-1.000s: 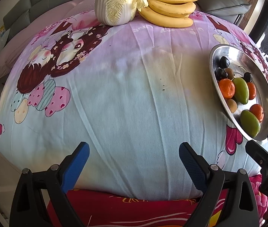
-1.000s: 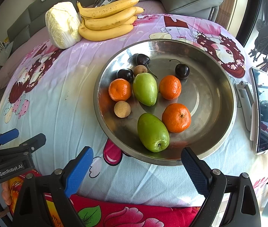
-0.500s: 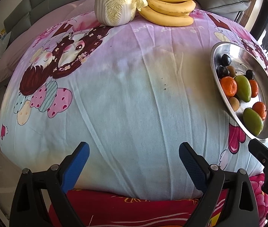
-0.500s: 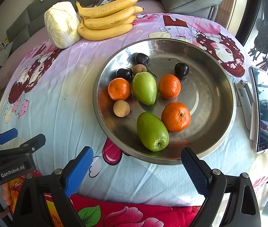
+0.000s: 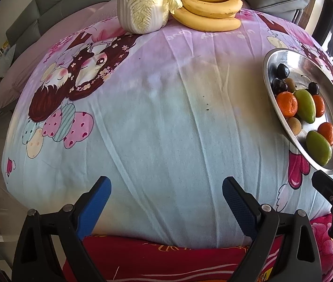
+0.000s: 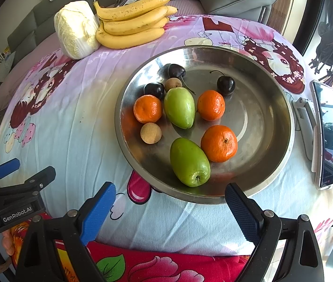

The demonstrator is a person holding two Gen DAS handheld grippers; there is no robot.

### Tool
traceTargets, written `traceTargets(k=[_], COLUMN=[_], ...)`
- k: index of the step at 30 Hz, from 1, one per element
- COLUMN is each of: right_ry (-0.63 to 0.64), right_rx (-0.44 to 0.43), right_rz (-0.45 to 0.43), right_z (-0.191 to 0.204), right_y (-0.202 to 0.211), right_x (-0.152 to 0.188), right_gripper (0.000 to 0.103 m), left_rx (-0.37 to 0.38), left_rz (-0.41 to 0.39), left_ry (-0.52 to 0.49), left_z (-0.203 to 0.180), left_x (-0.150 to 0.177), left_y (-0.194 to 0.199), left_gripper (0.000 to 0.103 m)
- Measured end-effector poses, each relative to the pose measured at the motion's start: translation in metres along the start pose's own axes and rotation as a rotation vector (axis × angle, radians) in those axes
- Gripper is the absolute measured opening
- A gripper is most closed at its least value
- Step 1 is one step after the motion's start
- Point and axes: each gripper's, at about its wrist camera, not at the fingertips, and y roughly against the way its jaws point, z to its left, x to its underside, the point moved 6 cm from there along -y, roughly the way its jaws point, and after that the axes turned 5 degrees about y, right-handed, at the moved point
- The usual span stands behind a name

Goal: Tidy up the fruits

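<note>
Both grippers hover at the near edge of the table [image 5: 166,129], empty. The left gripper [image 5: 166,199] has its fingers spread wide over bare cloth; the right gripper [image 6: 170,202] has its fingers wide too, just short of the steel dish [image 6: 272,108]. The dish holds three tangerines [image 6: 218,143], two green fruits [image 6: 188,162], three dark cherries [image 6: 225,85] and two brown longans [image 6: 150,133]. At 11 o'clock of the dish, well apart, bananas [image 6: 131,20] touch a napa cabbage [image 6: 75,29]. A phone [image 6: 328,134] stands at 3 o'clock.
</note>
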Motion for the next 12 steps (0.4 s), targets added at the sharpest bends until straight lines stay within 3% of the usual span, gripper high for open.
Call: traceTargets(k=[12], right_ry=[-0.001], right_rx=[-0.001], right_rz=[0.001], right_z=[-0.0003], right_y=[0.0000], right_x=[-0.0001], right_gripper=[0.096], left_rx=[0.003], left_rz=[0.009], left_ry=[0.012], left_z=[0.0024], left_x=[-0.0004], left_y=[-0.0017], left_gripper=[0.096])
